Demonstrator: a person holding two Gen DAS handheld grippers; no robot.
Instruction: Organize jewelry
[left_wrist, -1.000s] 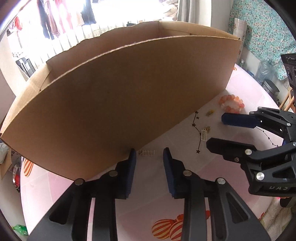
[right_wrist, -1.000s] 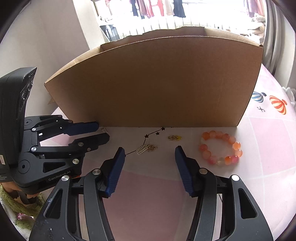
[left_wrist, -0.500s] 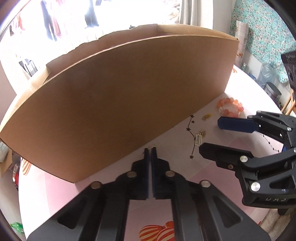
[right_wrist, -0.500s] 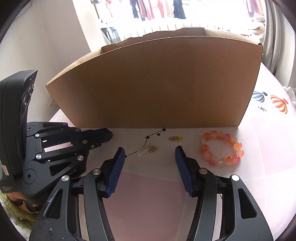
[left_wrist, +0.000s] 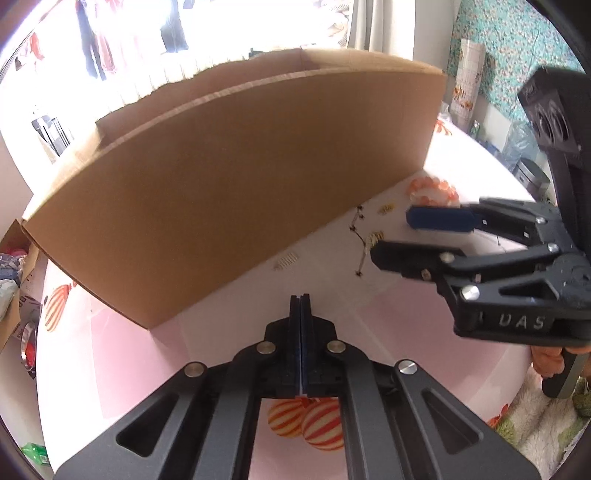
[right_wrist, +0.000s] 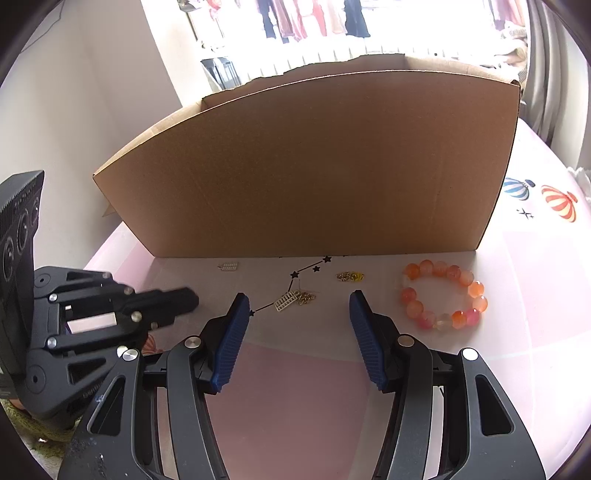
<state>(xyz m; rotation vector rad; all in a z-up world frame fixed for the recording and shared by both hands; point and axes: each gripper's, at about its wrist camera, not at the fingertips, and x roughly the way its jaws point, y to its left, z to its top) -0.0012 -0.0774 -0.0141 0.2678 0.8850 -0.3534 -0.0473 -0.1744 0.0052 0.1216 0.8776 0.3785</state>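
My left gripper (left_wrist: 304, 297) is shut, pads together with nothing visible between them. A small pale grid-shaped earring (left_wrist: 286, 261) lies on the table just beyond its tips, by the foot of the cardboard box (left_wrist: 240, 177). My right gripper (right_wrist: 299, 306) stands open above a gold grid earring with a chain (right_wrist: 291, 300), without touching it. A small gold and yellow piece (right_wrist: 350, 276) lies further back. To the right, an orange bead bracelet (right_wrist: 443, 299) rests flat. From the right wrist, the left gripper (right_wrist: 184, 301) shows short of the pale earring (right_wrist: 228, 266).
The tall cardboard box (right_wrist: 314, 166) walls off the far side of the table (right_wrist: 295, 387), which has a pink cloth printed with balloons and black stars. A green mat (left_wrist: 546, 417) lies beyond the table's right edge. Clutter sits off the left edge.
The left gripper's jaws closed on nothing and it drew back from the box. The pale earring stays on the table. The right gripper has held still.
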